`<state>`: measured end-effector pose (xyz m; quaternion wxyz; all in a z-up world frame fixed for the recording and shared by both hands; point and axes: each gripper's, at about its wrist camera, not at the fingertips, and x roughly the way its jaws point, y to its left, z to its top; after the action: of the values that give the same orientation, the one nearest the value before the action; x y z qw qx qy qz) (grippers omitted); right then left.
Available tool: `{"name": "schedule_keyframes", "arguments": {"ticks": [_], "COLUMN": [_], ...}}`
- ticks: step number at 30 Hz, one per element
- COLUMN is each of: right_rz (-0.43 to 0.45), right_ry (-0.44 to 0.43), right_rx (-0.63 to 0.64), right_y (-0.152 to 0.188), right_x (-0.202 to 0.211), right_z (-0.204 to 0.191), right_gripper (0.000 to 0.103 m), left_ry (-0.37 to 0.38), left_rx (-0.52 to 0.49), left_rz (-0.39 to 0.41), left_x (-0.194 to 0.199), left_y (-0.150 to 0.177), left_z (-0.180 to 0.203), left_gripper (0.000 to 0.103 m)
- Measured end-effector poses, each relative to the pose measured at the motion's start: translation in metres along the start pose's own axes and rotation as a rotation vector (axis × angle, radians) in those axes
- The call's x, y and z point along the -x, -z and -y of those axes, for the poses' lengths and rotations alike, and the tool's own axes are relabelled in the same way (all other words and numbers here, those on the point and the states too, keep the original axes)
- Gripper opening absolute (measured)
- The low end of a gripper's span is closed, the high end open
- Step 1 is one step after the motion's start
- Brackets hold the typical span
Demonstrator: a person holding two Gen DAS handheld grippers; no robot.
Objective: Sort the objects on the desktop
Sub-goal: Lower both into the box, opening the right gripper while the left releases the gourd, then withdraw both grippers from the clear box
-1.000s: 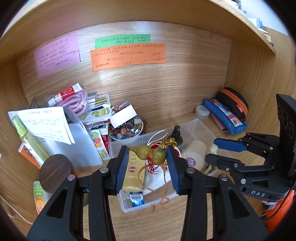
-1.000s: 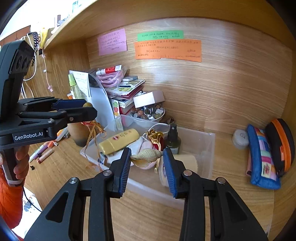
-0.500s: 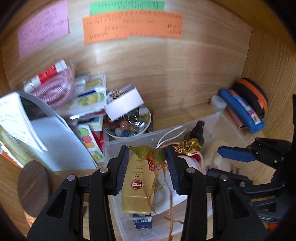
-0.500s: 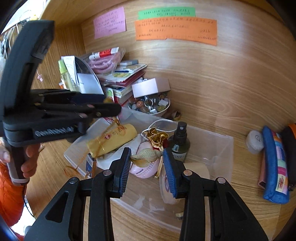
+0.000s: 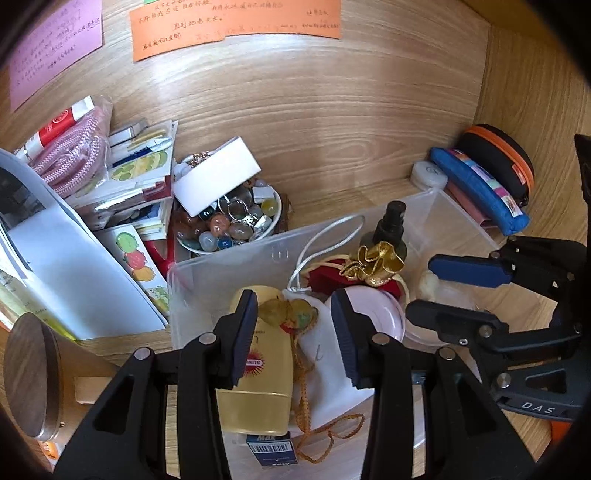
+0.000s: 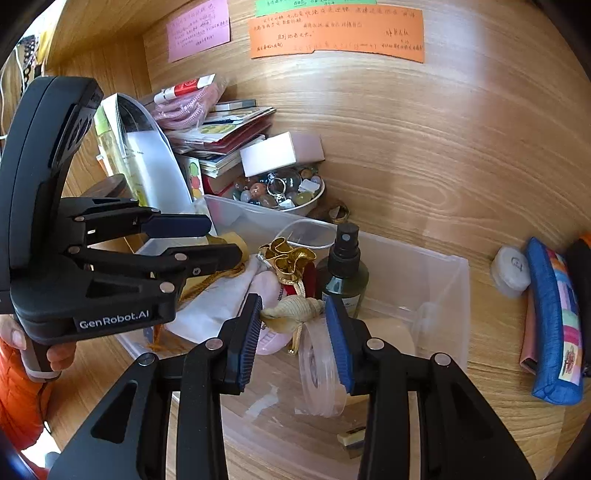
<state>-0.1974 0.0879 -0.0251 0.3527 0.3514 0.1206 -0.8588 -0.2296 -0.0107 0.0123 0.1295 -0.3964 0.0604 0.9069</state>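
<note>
Wooden panelling is wrapping the whole alcove, with pink and orange notes (image 6: 336, 31) sticking to the back wall. Over the clear plastic bin (image 6: 439, 291) the right gripper (image 6: 293, 315) is pinching a pale seashell (image 6: 291, 312) between its blue pads. Just to its left, the left gripper (image 5: 293, 319) is gripping a small gourd charm (image 5: 290, 312), its gold cord trailing onto a yellow sunscreen tube (image 5: 258, 387) below. Beyond both tools a bowl of stones (image 5: 236, 221) is sitting against the wall.

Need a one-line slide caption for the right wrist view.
Right gripper holding a seashell over the clear plastic bin, left gripper alongside.
</note>
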Motion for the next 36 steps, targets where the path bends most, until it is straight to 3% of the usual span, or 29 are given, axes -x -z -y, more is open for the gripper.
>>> {"name": "schedule_keyframes", "arguments": {"ticks": [3,10,15,18,23,26,36], "right_rz": [0.005,0.016,0.057,0.076,0.066,0.045,0.087], "right_ry": [0.011,0.003,0.021,0.036,0.032,0.02,0.011], "right_rx": [0.011,0.005,0.007,0.008,0.0,-0.014,-0.065], "right_y": [0.001,0.003,0.003,0.002,0.001,0.002,-0.003], "right_x": [-0.001,0.0,0.008,0.011,0.009,0.008,0.037], "right_z": [-0.001,0.0,0.0,0.001,0.003,0.005,0.009], "right_gripper": [0.033,0.036,0.051,0.053,0.056,0.077,0.082], "left_ry": [-0.007,-0.028,-0.043,-0.05,-0.096,-0.117,-0.227], "left_rx": [-0.001,-0.003,-0.005,-0.005,-0.002,0.001,-0.014], "left_rz": [-0.003,0.009,0.017,0.015,0.031,0.035,0.053], "left_x": [-0.001,-0.002,-0.003,-0.004,0.0,0.006,0.042], "left_y": [0.002,0.002,0.001,0.001,-0.001,0.002,0.024], "left_z": [0.0,-0.001,-0.002,-0.003,-0.001,-0.003,0.004], "left_gripper": [0.041,0.052,0.061,0.063,0.08,0.089,0.094]}}
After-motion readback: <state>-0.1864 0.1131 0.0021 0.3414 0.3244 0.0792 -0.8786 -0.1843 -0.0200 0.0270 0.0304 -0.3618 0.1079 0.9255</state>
